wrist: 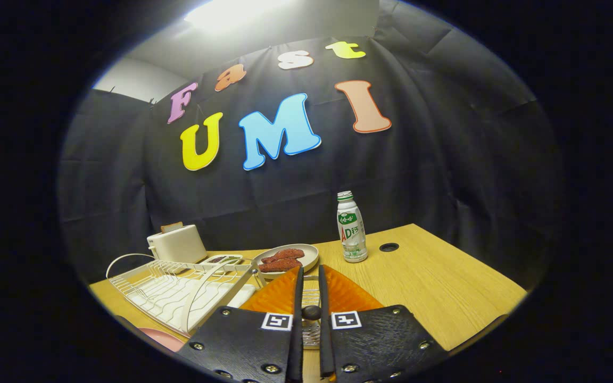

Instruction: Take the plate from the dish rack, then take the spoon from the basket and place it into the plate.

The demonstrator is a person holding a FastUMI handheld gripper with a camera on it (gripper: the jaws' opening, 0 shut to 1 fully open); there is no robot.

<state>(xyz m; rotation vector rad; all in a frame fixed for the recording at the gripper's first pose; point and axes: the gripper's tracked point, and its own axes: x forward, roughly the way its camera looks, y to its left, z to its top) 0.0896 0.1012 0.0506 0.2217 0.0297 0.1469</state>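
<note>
My gripper (311, 298) is nearly shut, its two fingers (297, 298) close together over the table. A small dark round knob, apparently the end of the spoon (311, 312), sits pinched in the narrow gap between them. Silvery wire of the basket (311, 332) shows in that gap, under and behind the knob. The orange ribbed plate (349, 295) lies flat on the wooden table, spreading out on both sides just beyond the fingers. The white wire dish rack (179, 290) stands to the left of the fingers with no plate in it.
A beige plate with reddish food (306, 254) sits beyond the orange plate, a small tray (221, 259) and a white toaster (176, 243) to its left. A green-labelled bottle (351, 229) stands to the right, near a cable hole (389, 247). Something pink (160, 338) lies beside the rack.
</note>
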